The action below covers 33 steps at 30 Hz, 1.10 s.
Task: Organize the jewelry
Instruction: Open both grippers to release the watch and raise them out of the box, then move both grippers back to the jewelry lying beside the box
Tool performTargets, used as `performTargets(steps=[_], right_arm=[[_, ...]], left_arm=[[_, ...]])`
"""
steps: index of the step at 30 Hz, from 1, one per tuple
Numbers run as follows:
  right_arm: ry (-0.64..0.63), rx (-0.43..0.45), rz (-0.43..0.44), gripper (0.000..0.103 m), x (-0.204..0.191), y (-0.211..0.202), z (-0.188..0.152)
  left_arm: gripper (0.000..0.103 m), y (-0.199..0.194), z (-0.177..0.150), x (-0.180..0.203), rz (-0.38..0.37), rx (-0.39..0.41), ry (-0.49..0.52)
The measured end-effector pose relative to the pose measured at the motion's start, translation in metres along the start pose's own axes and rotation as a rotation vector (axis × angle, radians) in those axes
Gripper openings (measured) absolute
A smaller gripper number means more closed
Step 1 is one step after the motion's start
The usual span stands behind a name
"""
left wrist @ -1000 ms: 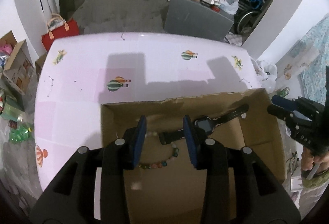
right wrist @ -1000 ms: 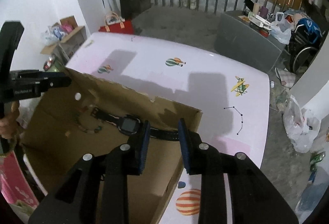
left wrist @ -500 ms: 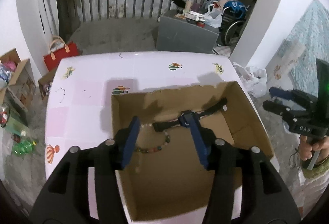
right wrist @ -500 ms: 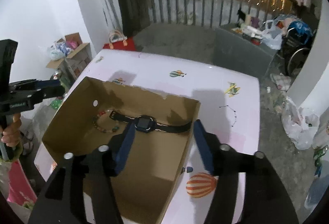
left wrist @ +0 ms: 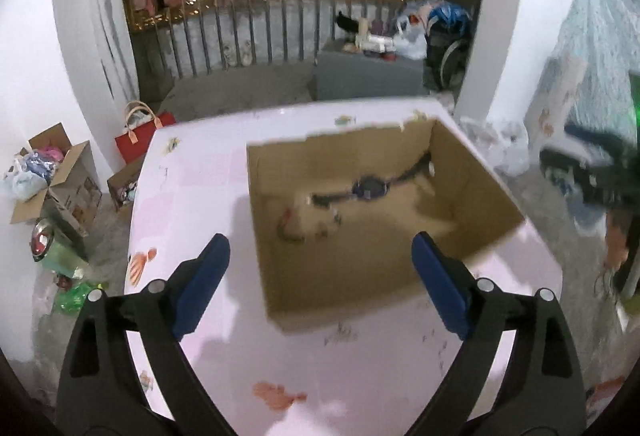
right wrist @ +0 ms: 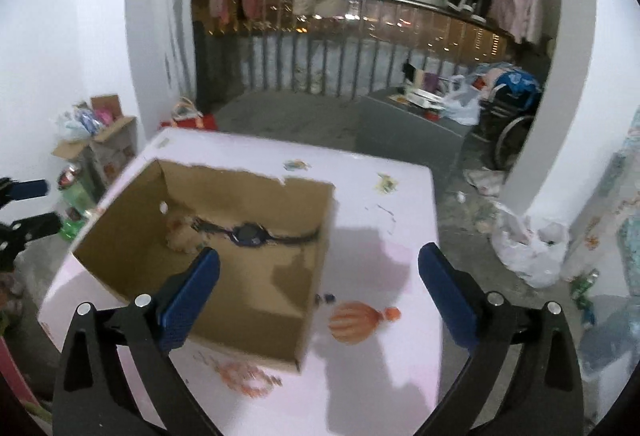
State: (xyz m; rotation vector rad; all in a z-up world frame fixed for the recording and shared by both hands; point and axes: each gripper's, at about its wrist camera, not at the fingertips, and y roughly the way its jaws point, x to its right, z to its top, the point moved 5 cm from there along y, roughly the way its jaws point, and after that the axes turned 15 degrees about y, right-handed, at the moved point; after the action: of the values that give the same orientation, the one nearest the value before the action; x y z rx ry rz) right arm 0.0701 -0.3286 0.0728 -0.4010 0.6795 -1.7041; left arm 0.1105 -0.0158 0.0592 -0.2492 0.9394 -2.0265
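My left gripper (left wrist: 320,260) is spread wide, its jaws having just been opening, with nothing between them; it hangs above the near edge of the cardboard box (left wrist: 476,171). My right gripper (right wrist: 318,268) is equally wide and empty, jaws just opened, over the box's near right corner. Inside the box a dark watch (right wrist: 250,234) lies stretched flat. To its left, the bead bracelet (left wrist: 292,228) is blurred.

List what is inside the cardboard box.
Inside the cardboard box: a dark wristwatch laid flat and a beaded bracelet, blurred. Its near wall hides the closest strip of floor.
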Motion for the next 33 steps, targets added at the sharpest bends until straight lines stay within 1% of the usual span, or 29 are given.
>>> performTargets(steps=[2, 3, 5, 7, 9, 10, 12, 13, 14, 16, 18, 20, 21, 23, 25, 26, 28, 30, 32, 33], right_arm=[[-0.028, 0.002, -0.047, 0.097, 0.002, -0.004, -0.006], [-0.048, 0.015, -0.073, 0.097, 0.003, -0.008, -0.009], [-0.082, 0.058, -0.116, 0.097, 0.004, -0.020, -0.018], [-0.104, 0.083, -0.122, 0.097, 0.005, -0.029, -0.027], [-0.109, 0.103, -0.118, 0.097, 0.008, -0.034, -0.036], [-0.113, 0.112, -0.103, 0.097, 0.008, -0.036, -0.043], [-0.122, 0.110, -0.027, 0.097, 0.007, -0.038, -0.059], [-0.130, 0.098, 0.022, 0.097, 0.004, -0.037, -0.069], [-0.136, 0.085, 0.053, 0.097, 0.003, -0.034, -0.079], [-0.139, 0.052, 0.089, 0.097, -0.001, -0.025, -0.099], [-0.139, 0.028, 0.115, 0.097, -0.004, -0.015, -0.117], [-0.135, 0.014, 0.129, 0.097, -0.009, -0.008, -0.127], [-0.129, 0.010, 0.141, 0.097, -0.011, -0.005, -0.132], [-0.108, 0.004, 0.195, 0.097, -0.019, 0.000, -0.138], [-0.093, 0.000, 0.246, 0.097, -0.024, 0.003, -0.144], [-0.091, -0.004, 0.262, 0.097, -0.027, 0.006, -0.145], [-0.088, -0.022, 0.280, 0.097, -0.031, 0.015, -0.149], [-0.079, -0.046, 0.300, 0.097, -0.034, 0.022, -0.151], [-0.068, -0.067, 0.335, 0.097, -0.037, 0.027, -0.153], [-0.067, -0.072, 0.350, 0.097, -0.038, 0.029, -0.153]], left_arm=[[0.088, -0.005, -0.014, -0.001, -0.016, 0.005, -0.020], [0.088, -0.008, -0.021, -0.002, -0.018, 0.015, -0.033], [0.088, -0.007, -0.038, -0.005, -0.003, 0.005, -0.046], [0.088, 0.000, -0.058, -0.007, -0.014, -0.032, -0.063], [0.088, 0.007, -0.074, -0.009, -0.065, -0.059, -0.104], [0.088, 0.011, -0.083, -0.010, -0.108, -0.057, -0.137], [0.090, 0.018, -0.096, -0.011, -0.157, -0.040, -0.169], [0.092, 0.021, -0.100, -0.011, -0.156, -0.038, -0.170], [0.095, 0.025, -0.105, -0.011, -0.153, -0.038, -0.164], [0.095, 0.032, -0.114, -0.007, -0.157, -0.036, -0.148], [0.095, 0.037, -0.121, 0.000, -0.194, -0.034, -0.132], [0.095, 0.043, -0.129, 0.007, -0.257, -0.031, -0.137], [0.095, 0.047, -0.133, 0.010, -0.300, -0.029, -0.143], [0.095, 0.054, -0.137, 0.013, -0.346, -0.038, -0.171], [0.095, 0.060, -0.140, 0.013, -0.367, -0.031, -0.193], [0.095, 0.063, -0.140, 0.013, -0.365, -0.020, -0.189], [0.095, 0.067, -0.139, 0.016, -0.320, -0.008, -0.142], [0.095, 0.071, -0.137, 0.021, -0.247, 0.000, -0.065], [0.095, 0.076, -0.136, 0.032, -0.154, 0.005, 0.063], [0.095, 0.079, -0.135, 0.036, -0.132, 0.007, 0.105]])
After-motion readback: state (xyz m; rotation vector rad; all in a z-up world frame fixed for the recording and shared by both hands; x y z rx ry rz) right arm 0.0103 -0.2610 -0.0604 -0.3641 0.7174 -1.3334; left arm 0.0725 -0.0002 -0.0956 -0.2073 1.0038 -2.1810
